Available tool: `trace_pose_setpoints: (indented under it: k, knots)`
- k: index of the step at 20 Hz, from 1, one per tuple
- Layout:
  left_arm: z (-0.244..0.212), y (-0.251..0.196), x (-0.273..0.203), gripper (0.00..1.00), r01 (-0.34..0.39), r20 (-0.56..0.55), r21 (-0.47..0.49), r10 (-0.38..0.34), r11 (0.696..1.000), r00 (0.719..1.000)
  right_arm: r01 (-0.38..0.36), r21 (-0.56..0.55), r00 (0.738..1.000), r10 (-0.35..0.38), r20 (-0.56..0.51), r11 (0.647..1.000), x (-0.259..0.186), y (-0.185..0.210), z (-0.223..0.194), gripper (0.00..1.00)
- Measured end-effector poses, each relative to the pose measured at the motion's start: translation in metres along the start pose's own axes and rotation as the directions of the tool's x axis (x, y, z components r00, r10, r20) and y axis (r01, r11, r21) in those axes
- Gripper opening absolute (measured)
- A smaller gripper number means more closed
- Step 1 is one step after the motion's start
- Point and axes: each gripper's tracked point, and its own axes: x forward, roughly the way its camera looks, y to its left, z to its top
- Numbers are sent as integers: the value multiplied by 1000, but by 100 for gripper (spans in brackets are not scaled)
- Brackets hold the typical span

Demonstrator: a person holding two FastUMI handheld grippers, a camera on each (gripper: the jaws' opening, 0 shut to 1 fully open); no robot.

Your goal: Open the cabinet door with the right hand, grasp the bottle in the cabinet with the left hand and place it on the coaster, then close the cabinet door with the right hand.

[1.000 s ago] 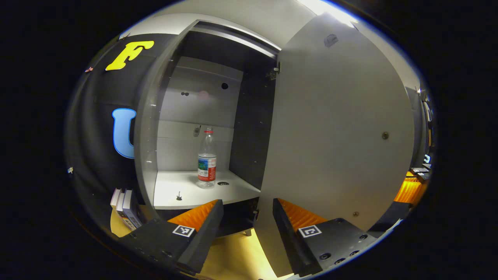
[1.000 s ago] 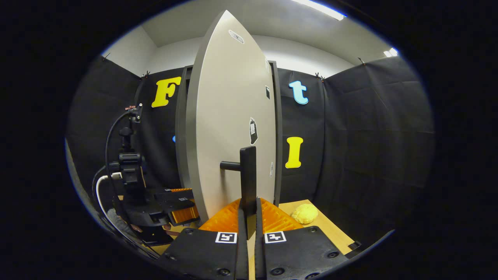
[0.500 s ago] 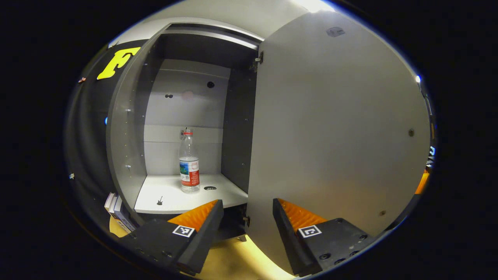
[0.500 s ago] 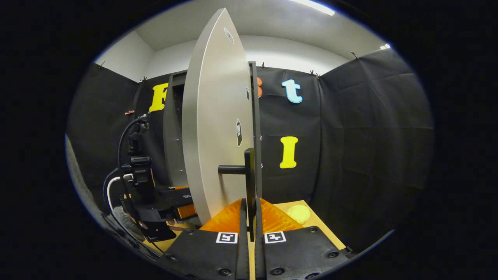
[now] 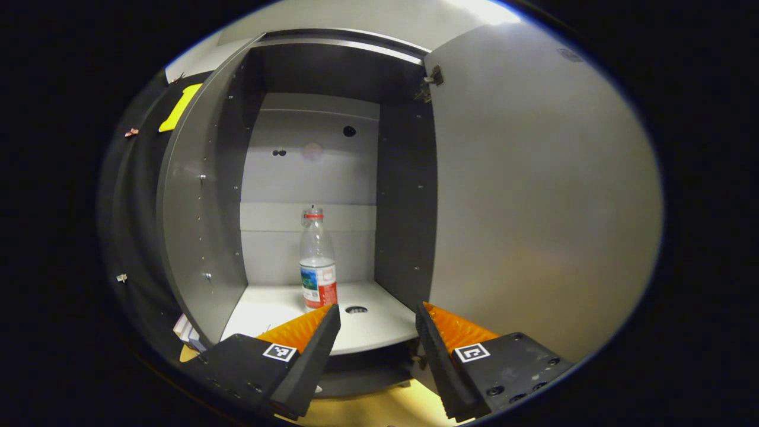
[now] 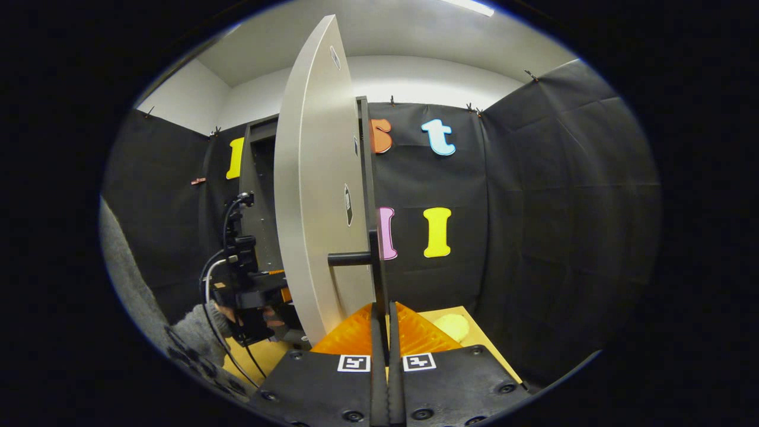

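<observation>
A clear plastic bottle (image 5: 317,261) with a red cap ring and a red and blue label stands upright on the white shelf (image 5: 379,326) inside the open cabinet (image 5: 409,196). My left gripper (image 5: 376,320) is open just in front of the shelf's edge, with the bottle a little beyond its left finger. The grey cabinet door (image 6: 314,196) stands swung out, seen almost edge-on in the right gripper view. My right gripper (image 6: 383,320) is shut on the door's black handle (image 6: 373,261). The yellow coaster (image 6: 452,325) lies on the wooden table (image 6: 474,338) behind the door.
The door's inner face (image 5: 533,196) fills the right side of the left gripper view. A few books (image 5: 188,331) lean by the cabinet's left wall. In the right gripper view a hand in a grey sleeve (image 6: 195,326) holds the left gripper (image 6: 252,290) with its cables.
The door has swung further open with my right gripper on its handle. My left gripper has moved closer to the shelf, and the bottle now looks larger and nearer.
</observation>
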Motion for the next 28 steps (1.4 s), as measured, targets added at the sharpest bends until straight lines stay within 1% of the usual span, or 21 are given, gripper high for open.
trace_pose_setpoints:
  k: [1, 2, 3, 4, 5, 6, 7, 8, 9, 12, 14, 21, 26, 28]
  knots:
    - [3, 9, 11, 82, -20, 14, 4, 20, 1000, 1000, -16, 9, 1000, 16, -5, 1000, 0, 0, -1, 5]
    - [5, 17, 23, 77, -40, 25, 4, 39, 999, 999, -29, 20, 1000, 29, -8, 999, -1, 1, -1, 5]
    - [6, 26, 34, 77, -57, 33, 11, 56, 998, 998, -43, 30, 999, 43, -11, 999, 0, 0, -2, 5]
    - [7, 33, 45, 81, -70, 41, 22, 69, 997, 997, -52, 36, 999, 52, -11, 998, 0, 0, -2, 5]
    - [7, 40, 57, 82, -82, 46, 30, 81, 996, 996, -56, 38, 998, 57, -12, 998, 1, 0, -3, 6]
    - [9, 46, 69, 77, -89, 52, 37, 87, 995, 995, -57, 37, 998, 57, -10, 998, 1, -1, -1, 6]
    - [9, 52, 79, 81, -97, 57, 39, 95, 995, 994, -59, 41, 998, 59, -10, 997, 1, -2, 0, 6]
    - [9, 57, 88, 77, -107, 58, 34, 105, 994, 993, -60, 45, 998, 61, -12, 997, 2, -1, 1, 6]
    - [7, 61, 97, 81, -114, 55, 31, 112, 993, 992, -65, 46, 998, 66, -19, 997, 2, 0, -1, 7]
    - [2, 71, 120, 81, -117, 36, 30, 116, 993, 993, -76, 29, 997, 77, -28, 997, 3, -1, 0, 8]
    - [-1, 79, 135, 81, -136, 31, 30, 135, 990, 990, -84, 28, 996, 85, -36, 996, 5, 0, -1, 8]
    - [-27, 95, 178, 81, -136, -46, -50, 134, 989, 990, -106, 18, 993, 107, -54, 994, 8, 1, 0, 8]
    - [-37, 97, 193, 81, -131, -78, -30, 128, 991, 989, -116, 19, 991, 117, -60, 993, 9, 2, 1, 9]
    - [-36, 104, 203, 81, -135, -70, -13, 134, 991, 988, -117, 21, 991, 118, -62, 993, 9, 1, 1, 9]
